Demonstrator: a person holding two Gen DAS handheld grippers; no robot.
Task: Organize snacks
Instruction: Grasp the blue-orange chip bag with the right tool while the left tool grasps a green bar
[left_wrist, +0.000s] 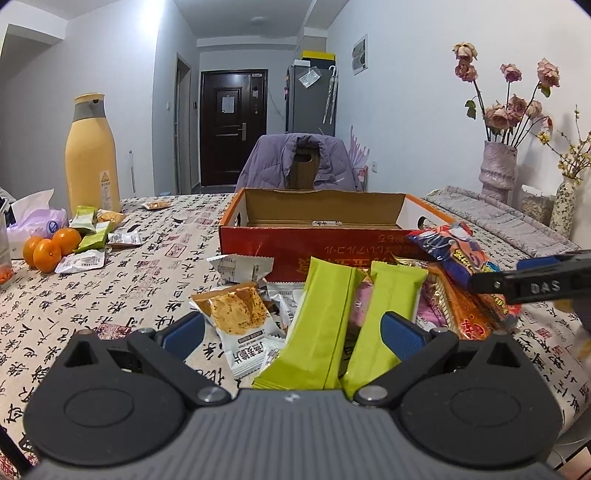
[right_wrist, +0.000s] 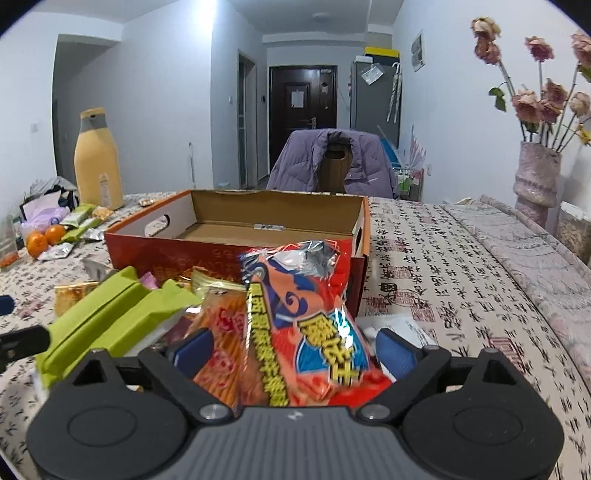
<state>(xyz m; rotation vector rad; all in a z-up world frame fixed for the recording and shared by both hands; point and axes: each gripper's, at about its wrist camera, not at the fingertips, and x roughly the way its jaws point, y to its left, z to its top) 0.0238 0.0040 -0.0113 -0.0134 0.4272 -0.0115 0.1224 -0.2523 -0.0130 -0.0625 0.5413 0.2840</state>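
Left tool (left_wrist: 291, 332) is spread wide over the snack pile, fingers either side of two green wrapped bars (left_wrist: 325, 325) and a white biscuit packet (left_wrist: 240, 314), gripping nothing. Right tool (right_wrist: 293, 349) also has its fingers apart, with a red-blue snack bag (right_wrist: 306, 314) lying between them on top of an orange-red packet (right_wrist: 221, 343); cannot tell if the pads actually touch the bag, looks loose. The pile sits on the surface (left_wrist: 110, 295) just in front of the open red cardboard box (left_wrist: 317, 225), which holds only a small clear-wrapped item near its front wall. Second cluster of snacks well apart at far left: green packets (left_wrist: 88, 225), white sachets (left_wrist: 81, 260), beside three oranges (left_wrist: 48, 247), a tissue pack (left_wrist: 37, 218) and a tall yellow bottle (left_wrist: 92, 155). Vase of dried roses (left_wrist: 498, 170) at far right, purple jacket on chair (left_wrist: 299, 162) behind the box
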